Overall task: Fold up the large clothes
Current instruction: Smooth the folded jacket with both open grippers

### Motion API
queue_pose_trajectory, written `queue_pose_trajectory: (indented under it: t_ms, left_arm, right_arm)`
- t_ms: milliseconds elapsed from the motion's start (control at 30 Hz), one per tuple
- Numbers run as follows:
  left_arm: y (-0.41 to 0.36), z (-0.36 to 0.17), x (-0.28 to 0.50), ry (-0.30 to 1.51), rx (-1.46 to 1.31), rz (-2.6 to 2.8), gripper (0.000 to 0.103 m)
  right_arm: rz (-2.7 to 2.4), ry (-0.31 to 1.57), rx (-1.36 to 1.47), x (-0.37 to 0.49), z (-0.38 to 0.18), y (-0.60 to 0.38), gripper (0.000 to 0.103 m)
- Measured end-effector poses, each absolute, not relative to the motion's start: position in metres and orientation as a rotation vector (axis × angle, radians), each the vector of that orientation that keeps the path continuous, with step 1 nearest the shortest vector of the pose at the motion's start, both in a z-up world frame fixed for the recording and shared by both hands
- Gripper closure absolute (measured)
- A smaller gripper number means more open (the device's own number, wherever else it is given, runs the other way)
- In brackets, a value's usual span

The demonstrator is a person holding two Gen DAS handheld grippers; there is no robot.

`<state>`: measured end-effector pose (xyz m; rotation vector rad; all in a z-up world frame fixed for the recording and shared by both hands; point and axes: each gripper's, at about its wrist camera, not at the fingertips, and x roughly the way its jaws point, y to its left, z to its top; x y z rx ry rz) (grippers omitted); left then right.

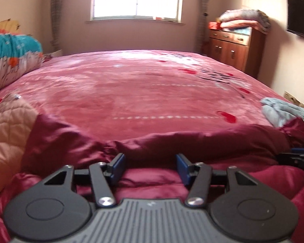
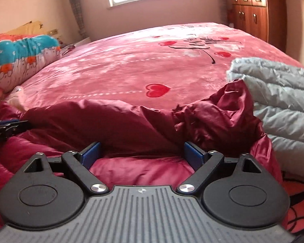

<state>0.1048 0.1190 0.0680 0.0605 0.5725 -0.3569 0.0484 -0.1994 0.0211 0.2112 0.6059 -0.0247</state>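
Observation:
A dark red puffy jacket point(image 1: 172, 139) lies crumpled along the near edge of the bed, its shiny fabric bunched in folds point(image 2: 121, 125). My left gripper point(image 1: 150, 163) hovers low over it, jaws apart, with jacket fabric below the gap and neither blue pad pressing on it. My right gripper point(image 2: 142, 152) stands wide open over the same jacket, further to the right, nothing pinched. Each gripper shows at the edge of the other's view: the right gripper point(image 1: 295, 158), the left gripper point(image 2: 6, 129).
A pink blanket with red hearts point(image 1: 141, 85) covers the bed. A pale blue quilted garment point(image 2: 277, 93) lies right of the jacket, and a peach quilted one point(image 1: 8, 125) lies to its left. A teal patterned duvet roll point(image 2: 24, 54) sits far left, a wooden cabinet point(image 1: 233, 48) far right.

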Motion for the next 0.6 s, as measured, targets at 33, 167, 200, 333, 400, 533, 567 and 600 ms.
queue_pose_trajectory:
  t_ms: [33, 167, 200, 333, 400, 533, 567, 600]
  left_arm:
    - [0.122, 0.066, 0.108, 0.573, 0.052, -0.348, 0.041]
    - [0.130, 0.054, 0.117, 0.580, 0.000, -0.338, 0.038]
    - [0.130, 0.050, 0.119, 0.579, -0.001, -0.337, 0.037]
    - [0.133, 0.038, 0.125, 0.588, -0.043, -0.343, 0.035]
    - [0.136, 0.032, 0.127, 0.589, -0.063, -0.344, 0.034]
    - [0.134, 0.023, 0.131, 0.596, -0.076, -0.344, 0.034]
    - [0.135, 0.022, 0.132, 0.599, -0.080, -0.346, 0.034]
    - [0.136, 0.020, 0.133, 0.602, -0.087, -0.348, 0.034]
  right_arm:
    - [-0.034, 0.607, 0.221, 0.047, 0.021, -0.205, 0.000]
    - [-0.050, 0.615, 0.235, 0.050, 0.017, -0.210, 0.000]
    - [-0.050, 0.615, 0.236, 0.050, 0.017, -0.209, 0.000]
    - [-0.054, 0.622, 0.237, 0.048, 0.015, -0.209, 0.000]
    - [-0.056, 0.626, 0.241, 0.049, 0.015, -0.212, 0.000]
    - [-0.060, 0.624, 0.245, 0.053, 0.012, -0.213, 0.000]
    - [-0.060, 0.625, 0.245, 0.054, 0.012, -0.213, 0.000]
    - [-0.059, 0.625, 0.246, 0.054, 0.012, -0.214, 0.000]
